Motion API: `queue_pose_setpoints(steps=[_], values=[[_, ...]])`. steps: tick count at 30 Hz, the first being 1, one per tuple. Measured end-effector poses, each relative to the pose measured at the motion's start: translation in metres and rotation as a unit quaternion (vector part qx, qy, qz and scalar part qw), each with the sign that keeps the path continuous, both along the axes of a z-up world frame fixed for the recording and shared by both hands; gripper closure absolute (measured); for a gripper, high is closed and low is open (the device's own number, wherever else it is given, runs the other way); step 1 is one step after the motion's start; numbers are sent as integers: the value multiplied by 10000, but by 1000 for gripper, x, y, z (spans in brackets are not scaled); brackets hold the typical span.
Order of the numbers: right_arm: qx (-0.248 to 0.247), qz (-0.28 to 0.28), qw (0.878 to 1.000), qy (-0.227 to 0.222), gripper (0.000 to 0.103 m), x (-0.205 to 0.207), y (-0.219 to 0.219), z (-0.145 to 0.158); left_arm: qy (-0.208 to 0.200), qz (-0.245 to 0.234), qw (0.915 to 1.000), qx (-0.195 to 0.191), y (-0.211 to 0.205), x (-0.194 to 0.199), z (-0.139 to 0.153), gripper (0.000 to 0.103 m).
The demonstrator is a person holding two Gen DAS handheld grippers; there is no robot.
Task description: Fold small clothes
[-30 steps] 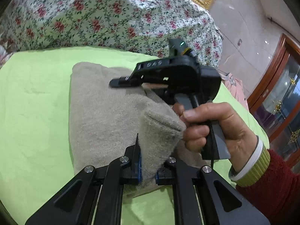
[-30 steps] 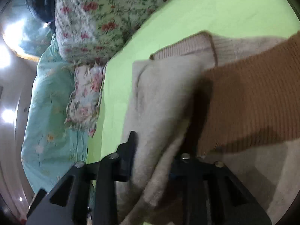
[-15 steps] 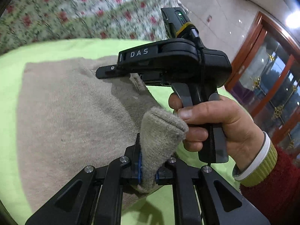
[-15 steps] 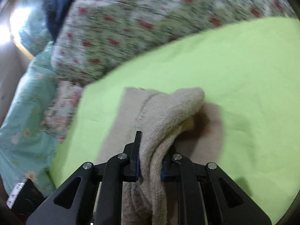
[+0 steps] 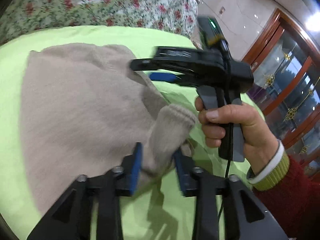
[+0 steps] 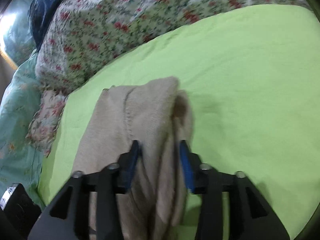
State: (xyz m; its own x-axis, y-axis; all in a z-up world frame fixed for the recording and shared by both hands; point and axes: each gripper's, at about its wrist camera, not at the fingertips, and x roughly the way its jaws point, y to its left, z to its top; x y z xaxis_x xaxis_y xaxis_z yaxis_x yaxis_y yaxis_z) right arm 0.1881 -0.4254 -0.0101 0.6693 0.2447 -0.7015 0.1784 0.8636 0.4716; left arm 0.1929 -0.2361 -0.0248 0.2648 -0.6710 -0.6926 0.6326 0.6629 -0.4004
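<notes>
Sweater [image 5: 80,108] flat on the sheet [image 5: 12,92], quilt [image 5: 96,4] behind the sweater, cabinet [image 5: 290,76] to its right, pillow [image 6: 18,108] at its left.

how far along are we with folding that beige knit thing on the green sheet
Done: the beige knit garment lies doubled over on the green sheet. In hand: both grippers' jaws are opening, fabric between them, left gripper at one folded corner, right gripper at another. Left: pull clear, check edges; perhaps another fold.
</notes>
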Motion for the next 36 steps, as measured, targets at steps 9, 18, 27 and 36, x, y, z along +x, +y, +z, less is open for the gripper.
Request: queue_pose_setpoints(steps=[9, 18, 27, 36], values=[[902, 11, 9958, -133, 13, -32, -11, -2, 411, 1184, 9917, -275, 104, 35, 6, 16], [1110, 316, 9931, 216, 13, -3, 0, -28, 1660, 1472, 9718, -797, 123, 114, -43, 16], [1324, 915, 9856, 515, 59, 21, 17, -48, 1610, 1184, 9779, -611, 84, 138, -65, 40], [925, 1321, 9869, 36, 67, 14, 86, -15, 999, 1419, 9825, -677, 141, 94, -16, 53]])
